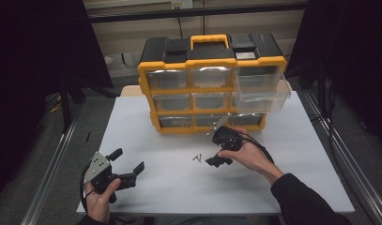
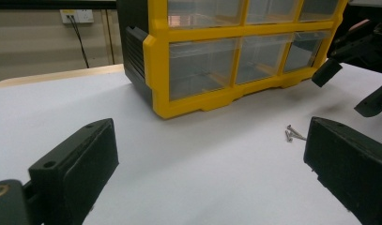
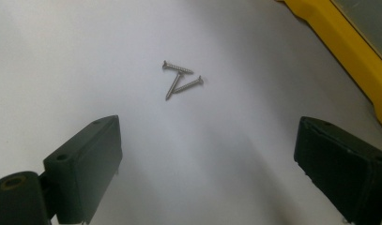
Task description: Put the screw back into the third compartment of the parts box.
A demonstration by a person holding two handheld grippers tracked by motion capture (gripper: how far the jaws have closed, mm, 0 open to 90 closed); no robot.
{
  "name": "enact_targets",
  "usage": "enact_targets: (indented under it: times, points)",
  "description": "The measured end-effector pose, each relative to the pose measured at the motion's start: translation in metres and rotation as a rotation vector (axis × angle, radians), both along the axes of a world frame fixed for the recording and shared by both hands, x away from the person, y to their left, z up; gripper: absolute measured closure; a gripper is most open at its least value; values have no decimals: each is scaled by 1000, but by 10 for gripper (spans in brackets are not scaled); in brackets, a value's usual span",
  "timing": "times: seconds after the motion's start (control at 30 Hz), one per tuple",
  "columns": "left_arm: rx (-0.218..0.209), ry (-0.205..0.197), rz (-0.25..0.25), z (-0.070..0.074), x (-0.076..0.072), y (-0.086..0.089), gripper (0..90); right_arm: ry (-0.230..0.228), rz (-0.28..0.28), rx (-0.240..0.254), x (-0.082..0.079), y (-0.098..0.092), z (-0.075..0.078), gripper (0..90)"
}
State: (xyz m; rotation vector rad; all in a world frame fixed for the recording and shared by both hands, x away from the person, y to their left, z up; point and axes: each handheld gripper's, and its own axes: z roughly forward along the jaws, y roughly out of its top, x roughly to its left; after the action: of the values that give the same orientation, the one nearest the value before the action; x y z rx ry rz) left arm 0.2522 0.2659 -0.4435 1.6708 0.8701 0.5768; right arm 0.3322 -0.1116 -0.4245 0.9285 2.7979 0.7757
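Three small metal screws [image 3: 181, 77] lie touching one another on the white table, just ahead of my right gripper [image 3: 207, 164], whose jaws stand wide open with nothing between them. From the high view the screws [image 1: 197, 158] sit in front of a yellow and black drawer cabinet [image 1: 212, 84]. My right gripper [image 1: 212, 147] hovers immediately right of them, tilted towards them. My left gripper [image 1: 128, 160] is open and empty at the front left of the table. In the left gripper view the screws [image 2: 292, 133] lie near its right jaw, with the right gripper [image 2: 350, 86] beyond.
The cabinet's top right clear drawer [image 1: 263, 89] is pulled out and overhangs the table [image 1: 179, 192]. The other drawers are pushed in. The cabinet's yellow base [image 3: 348, 47] runs close on the right of my right gripper. Dark curtains and metal rails flank the table.
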Motion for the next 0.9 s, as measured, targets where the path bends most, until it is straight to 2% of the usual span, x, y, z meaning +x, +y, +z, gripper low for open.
enact_targets:
  times: [0.03, 0.13, 0.37, 0.47, 0.57, 0.6, 0.73, 0.9]
  points:
    - [0, 1, 0, 0, 0, 0, 32, -9, 0, -4, 2, 1, -1, 68]
    - [2, 1, -1, 0, 0, 0, 32, 24, -26, -8, 6, 5, -1, 60]
    - [4, 3, 5, 0, 0, 1, 32, 70, -29, -58, 17, 17, -3, 60]
    - [4, 2, 4, 0, 0, 0, 32, 103, -55, -58, 21, 23, -5, 61]
    - [4, 3, 5, 0, 0, 1, 32, 116, -84, -82, 25, 26, -7, 87]
    - [4, 3, 7, 0, 0, 1, 31, 109, -89, -97, 27, 27, -7, 91]
    - [6, 5, 9, 0, 0, 1, 31, 133, -121, -108, 31, 30, -9, 125]
    - [8, 6, 8, 0, 0, 1, 32, 170, -134, -129, 36, 35, -9, 143]
